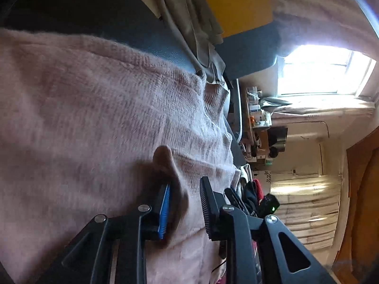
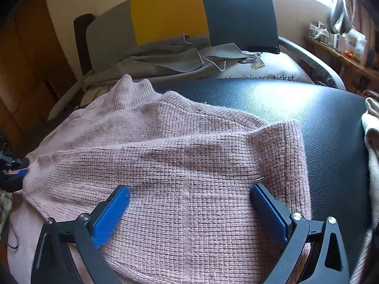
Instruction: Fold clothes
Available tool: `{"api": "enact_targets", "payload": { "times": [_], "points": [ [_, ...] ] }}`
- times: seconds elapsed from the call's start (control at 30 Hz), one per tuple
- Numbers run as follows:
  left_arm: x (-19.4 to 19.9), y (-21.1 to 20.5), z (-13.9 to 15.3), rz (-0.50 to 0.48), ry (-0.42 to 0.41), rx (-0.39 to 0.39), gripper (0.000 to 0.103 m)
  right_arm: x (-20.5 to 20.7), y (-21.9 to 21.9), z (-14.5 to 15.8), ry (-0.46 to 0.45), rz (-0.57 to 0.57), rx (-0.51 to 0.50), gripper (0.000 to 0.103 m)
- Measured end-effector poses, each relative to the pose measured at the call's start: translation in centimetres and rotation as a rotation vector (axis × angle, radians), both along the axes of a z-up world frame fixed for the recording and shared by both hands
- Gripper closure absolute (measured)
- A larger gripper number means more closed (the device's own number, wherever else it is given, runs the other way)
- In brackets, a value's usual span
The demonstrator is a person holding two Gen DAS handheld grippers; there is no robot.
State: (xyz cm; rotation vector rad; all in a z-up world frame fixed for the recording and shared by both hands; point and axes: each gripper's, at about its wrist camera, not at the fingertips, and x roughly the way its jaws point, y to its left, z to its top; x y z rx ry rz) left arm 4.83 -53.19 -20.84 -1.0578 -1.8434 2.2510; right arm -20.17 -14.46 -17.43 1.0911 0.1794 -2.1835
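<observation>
A pink knitted sweater (image 2: 180,156) lies on a black leather seat (image 2: 308,108), with a folded part and its collar toward the back. My right gripper (image 2: 189,189) is open, its blue-padded jaws spread wide just above the sweater's near part. In the left wrist view, which is rolled sideways, the sweater (image 1: 94,108) fills the left of the frame. My left gripper (image 1: 184,189) has its jaws narrowly apart around a raised pinch of the pink knit. It also shows at the far left of the right wrist view (image 2: 14,168), at the sweater's edge.
A grey garment (image 2: 170,59) lies behind the sweater against a grey, yellow and dark blue backrest (image 2: 168,14). A white printed cushion (image 2: 267,71) sits at the back right. A cream cloth (image 2: 372,127) hangs at the right edge. A cluttered shelf (image 2: 341,42) and bright window are beyond.
</observation>
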Motion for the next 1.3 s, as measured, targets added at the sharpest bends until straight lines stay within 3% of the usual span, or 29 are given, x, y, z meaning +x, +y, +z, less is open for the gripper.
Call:
{"api": "enact_targets", "payload": {
  "times": [0.17, 0.2, 0.23, 0.33, 0.5, 0.6, 0.63, 0.73, 0.87, 0.93, 1.0, 1.1, 1.2, 1.3],
  "points": [
    [-2.2, -0.9, 1.0, 0.054, -0.001, -0.044, 0.082, 0.1, 0.5, -0.2, -0.010, -0.001, -0.027, 0.000],
    [-2.2, -0.8, 1.5, 0.063, 0.017, -0.067, 0.092, 0.1, 0.5, 0.0, -0.012, -0.001, -0.032, 0.000],
    [-2.1, -0.5, 2.3, 0.068, 0.048, -0.098, 0.100, 0.0, 0.6, 0.0, -0.013, -0.002, -0.037, 0.000],
    [0.1, 1.6, 5.2, 0.056, 0.128, -0.241, 0.099, 0.0, 0.4, 0.1, -0.018, -0.002, -0.048, 0.000],
    [4.8, 4.1, 2.5, 0.022, -0.063, -0.333, 0.099, 0.1, 1.0, 0.4, -0.031, -0.003, -0.082, 0.000],
    [6.8, 3.4, 1.0, 0.084, -0.171, -0.348, 0.103, 0.1, 0.9, 0.5, -0.032, -0.004, -0.086, 0.000],
    [7.2, 3.1, 1.2, 0.117, -0.166, -0.330, 0.103, 0.1, 0.8, 0.5, -0.029, -0.004, -0.078, 0.000],
    [7.1, 3.1, 3.9, 0.170, -0.088, -0.372, 0.099, 0.0, 0.5, 0.3, -0.021, -0.005, -0.056, 0.000],
    [3.7, 4.6, 8.2, 0.072, 0.021, -0.451, 0.093, 0.3, -0.6, 0.5, 0.001, 0.000, 0.023, 0.000],
    [0.7, 6.1, 9.3, -0.045, 0.035, -0.480, 0.089, 0.6, -1.2, 0.9, 0.013, 0.004, 0.056, 0.000],
    [-2.2, 7.7, 9.0, -0.150, -0.015, -0.542, 0.089, 1.0, -1.8, 1.6, 0.031, 0.028, 0.054, 0.000],
    [-5.8, 9.2, 6.1, -0.278, -0.194, -0.654, 0.089, 1.8, -3.8, 2.4, 0.081, 0.090, 0.089, 0.000],
    [-6.7, 7.5, 4.7, -0.249, -0.234, -0.633, 0.096, 1.7, -5.9, 2.0, 0.115, 0.121, 0.169, 0.000],
    [-6.9, 6.0, 5.3, -0.160, -0.286, -0.779, 0.097, 0.5, -6.2, 1.0, 0.124, 0.072, 0.204, 0.000]
  ]
}}
